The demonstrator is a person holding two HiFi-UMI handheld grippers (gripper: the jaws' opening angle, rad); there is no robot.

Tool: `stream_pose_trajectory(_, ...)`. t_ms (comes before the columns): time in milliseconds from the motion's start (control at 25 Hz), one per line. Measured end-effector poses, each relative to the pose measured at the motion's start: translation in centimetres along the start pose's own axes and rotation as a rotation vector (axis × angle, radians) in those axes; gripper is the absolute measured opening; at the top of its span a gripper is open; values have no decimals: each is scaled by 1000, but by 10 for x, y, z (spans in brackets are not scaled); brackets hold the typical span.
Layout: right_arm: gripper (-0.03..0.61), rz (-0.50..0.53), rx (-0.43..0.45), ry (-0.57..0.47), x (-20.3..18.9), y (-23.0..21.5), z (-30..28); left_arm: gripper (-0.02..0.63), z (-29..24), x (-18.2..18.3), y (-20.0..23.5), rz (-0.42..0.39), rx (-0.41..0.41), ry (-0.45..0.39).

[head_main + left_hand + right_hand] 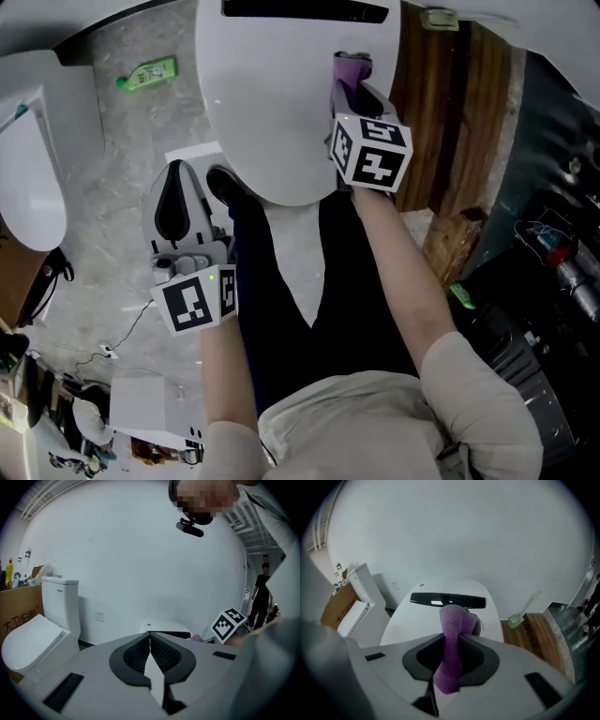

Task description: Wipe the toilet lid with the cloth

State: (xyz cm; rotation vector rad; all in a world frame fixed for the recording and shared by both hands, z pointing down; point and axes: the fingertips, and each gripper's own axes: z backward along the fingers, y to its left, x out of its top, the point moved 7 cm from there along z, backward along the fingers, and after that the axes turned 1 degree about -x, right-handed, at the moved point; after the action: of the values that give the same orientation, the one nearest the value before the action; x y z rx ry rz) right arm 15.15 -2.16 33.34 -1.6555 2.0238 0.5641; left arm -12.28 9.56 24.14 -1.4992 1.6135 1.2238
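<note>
A bottle on the floor left of the toilet lid — the cloth over its right side.

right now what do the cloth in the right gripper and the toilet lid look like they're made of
The cloth looks like fleece or microfibre: purple and matte, with a fuzzy nap, and it bends limply. The toilet lid is probably hard moulded plastic: plain white, smooth and untextured, with a soft sheen. The look alone cannot rule out ceramic.
</note>
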Motion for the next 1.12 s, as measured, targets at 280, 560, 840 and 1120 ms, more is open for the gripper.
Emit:
stream_pose_trajectory(280, 91, 41, -116, 50, -30, -88, 5, 16, -17, -1, -58, -56, -76, 23)
stream_pose_trajectory(560, 91, 29, -134, 107, -53, -117, -21, 15, -23, -9, -85, -88, -101, 52)
stream_pose_trajectory(840, 91, 12, -90, 145, -66, -93, -39, 15, -19, -12, -76, -88, -94, 67)
stream_pose_trajectory(1120, 91, -34, -76, 137, -56, -58, -42, 15, -14, -12, -54, -83, -86, 71)
